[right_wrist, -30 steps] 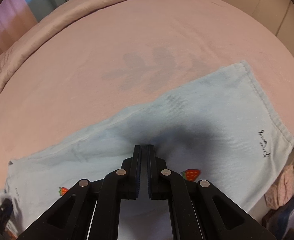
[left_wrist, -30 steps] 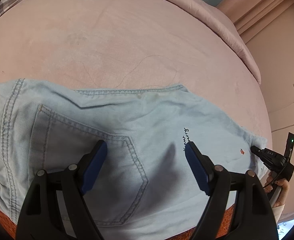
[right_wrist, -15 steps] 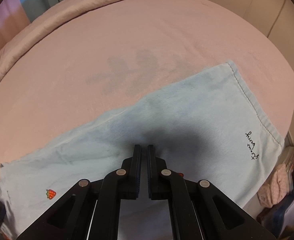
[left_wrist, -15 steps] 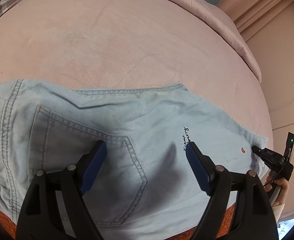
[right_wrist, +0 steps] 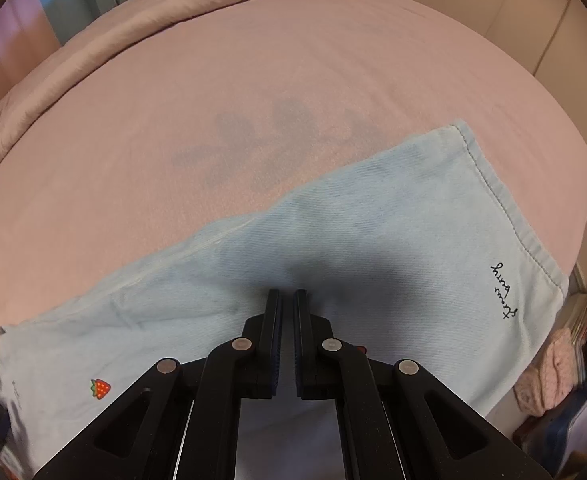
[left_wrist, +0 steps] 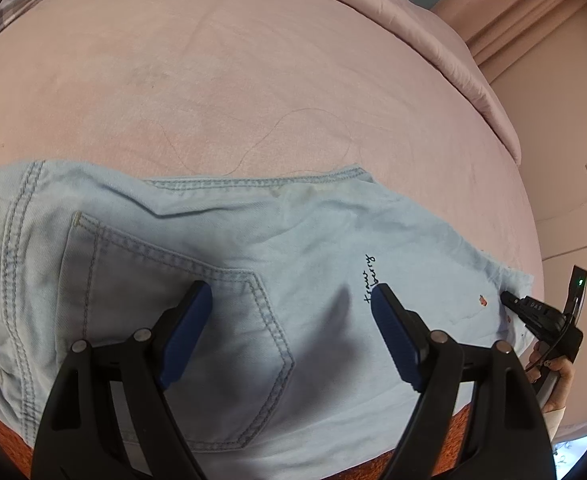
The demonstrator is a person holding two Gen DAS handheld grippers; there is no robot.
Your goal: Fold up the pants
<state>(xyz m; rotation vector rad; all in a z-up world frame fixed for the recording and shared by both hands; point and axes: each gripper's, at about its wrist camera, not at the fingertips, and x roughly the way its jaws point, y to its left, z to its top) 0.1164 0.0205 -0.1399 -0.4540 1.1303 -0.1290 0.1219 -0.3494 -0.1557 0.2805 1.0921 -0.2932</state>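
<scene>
Across the lower frame, on the pink bed [left_wrist: 253, 80], the pants [left_wrist: 293, 248] lay flat; left gripper [left_wrist: 289, 300] fingers gaped wide and empty, right gripper [right_wrist: 284, 300] fingers were nearly closed, with no cloth seen between them. Edges should be aligned before creasing.

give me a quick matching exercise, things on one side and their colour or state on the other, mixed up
Things:
1. left gripper
2. right gripper
3. pants
4. bed sheet

Colour or state:
A. pink, under the garment
B. fingers nearly together
C. light blue, lying flat
D. fingers wide apart, above the back pocket

Pairs: 1-D, 2-B, 3-C, 4-A
</scene>
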